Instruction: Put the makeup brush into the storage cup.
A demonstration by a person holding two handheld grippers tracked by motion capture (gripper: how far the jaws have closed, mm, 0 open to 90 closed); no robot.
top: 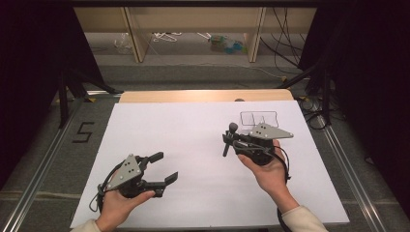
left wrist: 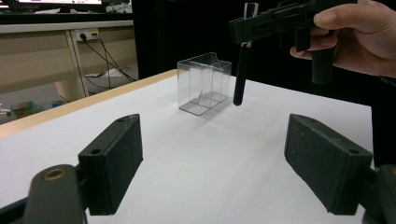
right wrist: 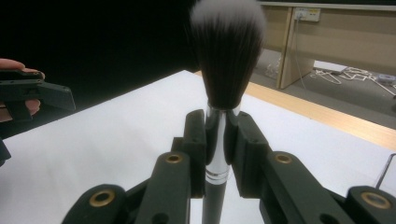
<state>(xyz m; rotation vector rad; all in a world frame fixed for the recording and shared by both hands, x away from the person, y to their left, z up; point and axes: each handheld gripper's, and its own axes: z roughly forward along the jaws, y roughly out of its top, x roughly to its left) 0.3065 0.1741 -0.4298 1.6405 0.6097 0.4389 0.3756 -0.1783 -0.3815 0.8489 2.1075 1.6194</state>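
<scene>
The right gripper [top: 231, 140] clamps its fingers on the upright brush [right wrist: 224, 93] just near-left of the clear holder [top: 259, 118] on the desk [top: 193, 145], while the left gripper's [top: 162, 166] fingers gape wide, far off.

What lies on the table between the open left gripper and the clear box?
Nothing: the left gripper view shows bare white table between the left gripper and the clear box; the brush hangs beside the box.

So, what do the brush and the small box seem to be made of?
The brush: soft dark bristles with pale tips, probably synthetic; a shiny silver ferrule, likely metal; a matte black handle. The small box: clear, glossy, see-through walls with a divider, probably acrylic plastic, though glass is possible.
</scene>
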